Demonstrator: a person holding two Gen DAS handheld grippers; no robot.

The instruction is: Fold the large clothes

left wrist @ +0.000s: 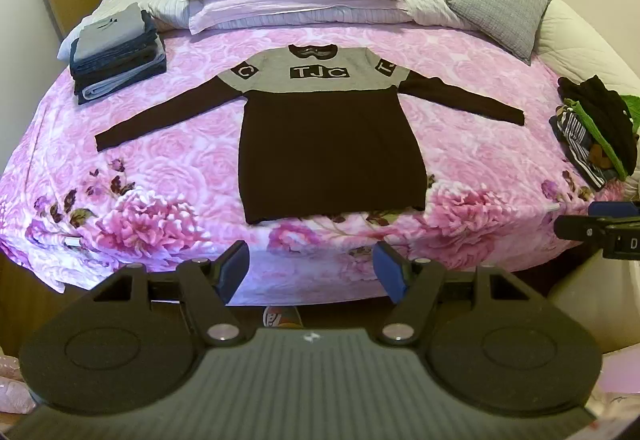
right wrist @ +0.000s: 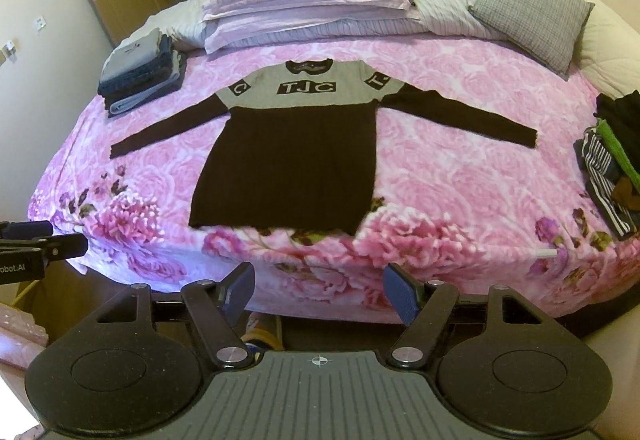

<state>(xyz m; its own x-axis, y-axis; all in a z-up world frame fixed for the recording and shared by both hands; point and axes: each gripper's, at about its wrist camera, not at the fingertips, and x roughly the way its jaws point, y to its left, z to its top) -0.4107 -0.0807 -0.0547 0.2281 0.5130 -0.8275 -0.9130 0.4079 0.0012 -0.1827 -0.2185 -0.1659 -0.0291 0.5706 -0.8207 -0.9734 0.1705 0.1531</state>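
Pink rose-print bedspread point(left wrist: 168, 144) carries the dark brown long-sleeved knit sweater with grey "TJC" yoke point(left wrist: 328, 144), flat, centred, sleeves outspread; likely soft, light, limp, best pinched at cuffs or hem corners; left gripper point(left wrist: 312, 268) and right gripper point(right wrist: 318, 290) both spread, empty, near edge.

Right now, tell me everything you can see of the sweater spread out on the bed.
The sweater is a long knit-looking garment, dark brown in the body and both sleeves, with a grey yoke carrying black patches lettered TJC on the chest and single letters on the shoulders. It lies flat, unfolded, collar toward the pillows, hem near the bed's front edge, sleeves angled outward. It rests only on the pink floral blanket; neither gripper touches it.
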